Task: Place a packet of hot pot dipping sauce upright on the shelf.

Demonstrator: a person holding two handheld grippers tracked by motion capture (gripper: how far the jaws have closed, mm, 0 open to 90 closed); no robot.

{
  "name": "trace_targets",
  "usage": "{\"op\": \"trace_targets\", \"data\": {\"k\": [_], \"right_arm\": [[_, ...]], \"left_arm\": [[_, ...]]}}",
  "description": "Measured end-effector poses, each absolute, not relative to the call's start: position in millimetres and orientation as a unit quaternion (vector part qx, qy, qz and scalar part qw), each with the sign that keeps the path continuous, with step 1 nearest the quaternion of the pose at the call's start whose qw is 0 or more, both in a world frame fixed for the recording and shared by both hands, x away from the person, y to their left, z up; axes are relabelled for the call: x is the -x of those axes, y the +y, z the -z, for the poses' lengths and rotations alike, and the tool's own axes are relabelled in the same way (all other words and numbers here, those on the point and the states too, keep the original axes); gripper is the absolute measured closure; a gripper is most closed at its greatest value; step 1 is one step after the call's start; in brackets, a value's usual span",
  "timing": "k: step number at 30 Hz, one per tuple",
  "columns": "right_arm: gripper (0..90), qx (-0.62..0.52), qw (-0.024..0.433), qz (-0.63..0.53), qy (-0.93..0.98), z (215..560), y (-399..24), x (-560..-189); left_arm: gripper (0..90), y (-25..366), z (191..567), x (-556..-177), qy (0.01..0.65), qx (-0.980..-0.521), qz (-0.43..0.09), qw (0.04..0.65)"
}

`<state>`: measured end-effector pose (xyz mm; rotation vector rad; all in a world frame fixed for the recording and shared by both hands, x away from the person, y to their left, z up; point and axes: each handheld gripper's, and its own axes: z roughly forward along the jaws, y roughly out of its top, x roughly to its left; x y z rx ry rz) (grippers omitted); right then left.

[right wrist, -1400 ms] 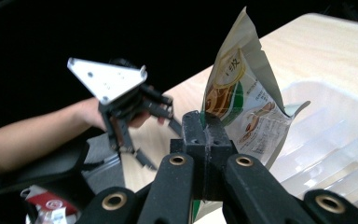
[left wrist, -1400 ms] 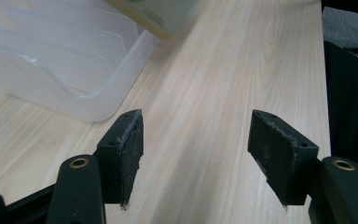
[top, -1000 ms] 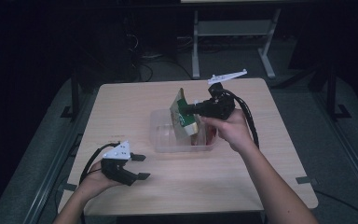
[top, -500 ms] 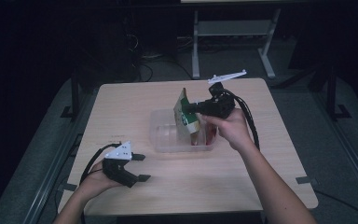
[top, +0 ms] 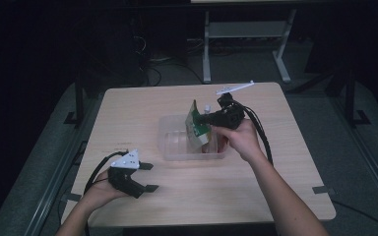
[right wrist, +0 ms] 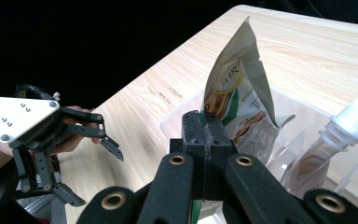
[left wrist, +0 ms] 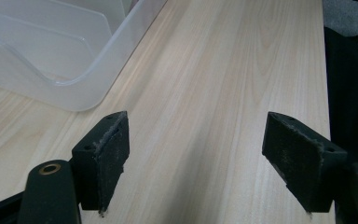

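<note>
High view: my right tool (top: 203, 119) clamps the snack pouch (top: 195, 124), now sunk lower into the clear bin (top: 170, 147) at mid-desk (top: 128, 113), nearly stowed; my left tool (top: 146, 177), jaws just widened, idles empty.

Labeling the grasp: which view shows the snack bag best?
Right gripper view: the snack bag is close, print readable, pinched at its edge by the right gripper. High view shows it small over the clear bin.
</note>
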<state>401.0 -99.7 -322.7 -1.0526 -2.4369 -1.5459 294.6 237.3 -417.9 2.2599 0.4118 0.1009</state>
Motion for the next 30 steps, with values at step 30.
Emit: {"op": "trace_targets", "data": {"k": [30], "right_arm": [[80.3,0.351,0.007,0.495,-0.794,329.1,-99.5,-406.5]], "left_arm": [[22.2,236.7,420.3,-295.8,0.163,-0.900,-0.035,0.402]]}}
